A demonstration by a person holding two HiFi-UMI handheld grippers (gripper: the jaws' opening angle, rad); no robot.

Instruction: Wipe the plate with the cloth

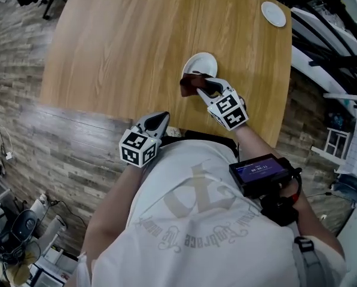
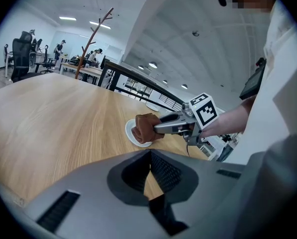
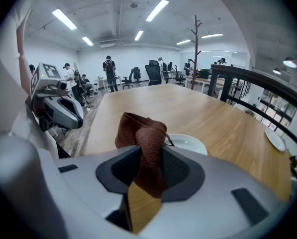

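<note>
Plate is sitting on the table, toward the near edge. Cloth, bunched, is overlapping the plate's 6 o'clock rim. Right gripper is pinching the cloth tight between its jaws. Left gripper is hanging at 8 o'clock of the plate, jaws together, holding nothing.

Judgement: wiping is only getting started at the rim, with most of the plate left to do.

Count: two plates (second plate lying at 1 o'clock, well apart), one cloth, two grippers.

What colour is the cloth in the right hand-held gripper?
The cloth is reddish brown; the right gripper view shows it best.
</note>
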